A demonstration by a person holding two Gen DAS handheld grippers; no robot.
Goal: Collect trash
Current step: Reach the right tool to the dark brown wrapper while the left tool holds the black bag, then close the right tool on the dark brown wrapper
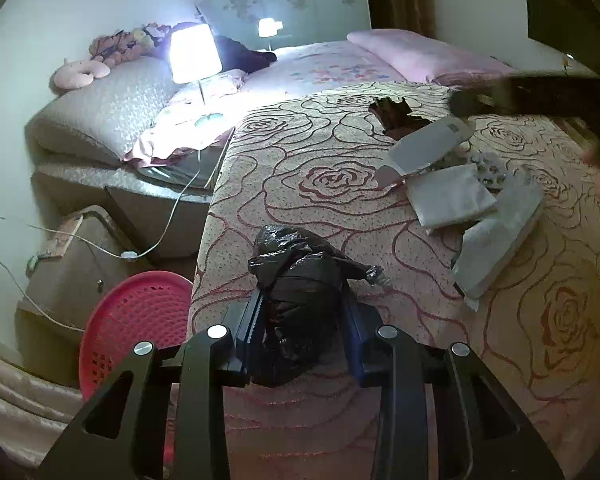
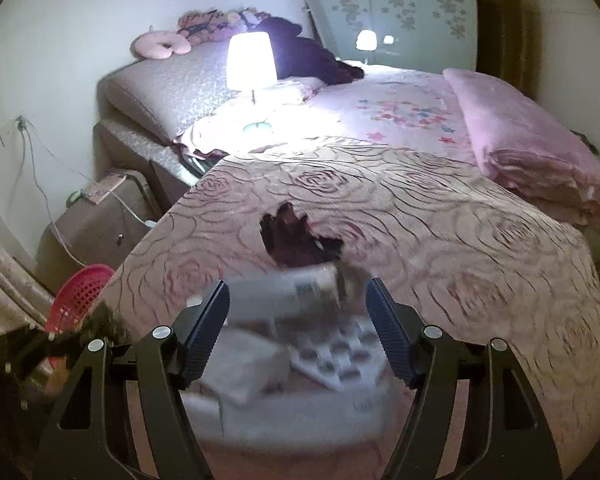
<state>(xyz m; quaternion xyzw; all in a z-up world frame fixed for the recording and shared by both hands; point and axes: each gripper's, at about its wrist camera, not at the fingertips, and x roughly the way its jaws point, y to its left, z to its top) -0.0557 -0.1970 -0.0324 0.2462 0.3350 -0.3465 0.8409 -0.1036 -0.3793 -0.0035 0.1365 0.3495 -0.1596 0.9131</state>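
My left gripper [image 1: 304,308] is shut on a crumpled black trash bag [image 1: 300,292], held over the near edge of the rose-patterned bedspread [image 1: 300,168]. Trash lies on the spread to the right: a flat white carton [image 1: 424,148], a torn dark brown wrapper [image 1: 396,118], a blister pack [image 1: 490,168] and two white tissue packets [image 1: 452,196]. In the right wrist view, my right gripper [image 2: 297,292] hangs open just above this pile, with nothing pressed between its fingers. The white carton [image 2: 276,292], blister pack [image 2: 336,354] and brown wrapper [image 2: 296,240] appear blurred there.
A red plastic basket [image 1: 136,320] stands on the floor beside the bed's left edge, next to a brown bedside cabinet [image 1: 72,264] with trailing cables. A lit lamp [image 1: 194,54] stands at the bed's head. A pink folded blanket [image 2: 532,152] lies at the far right.
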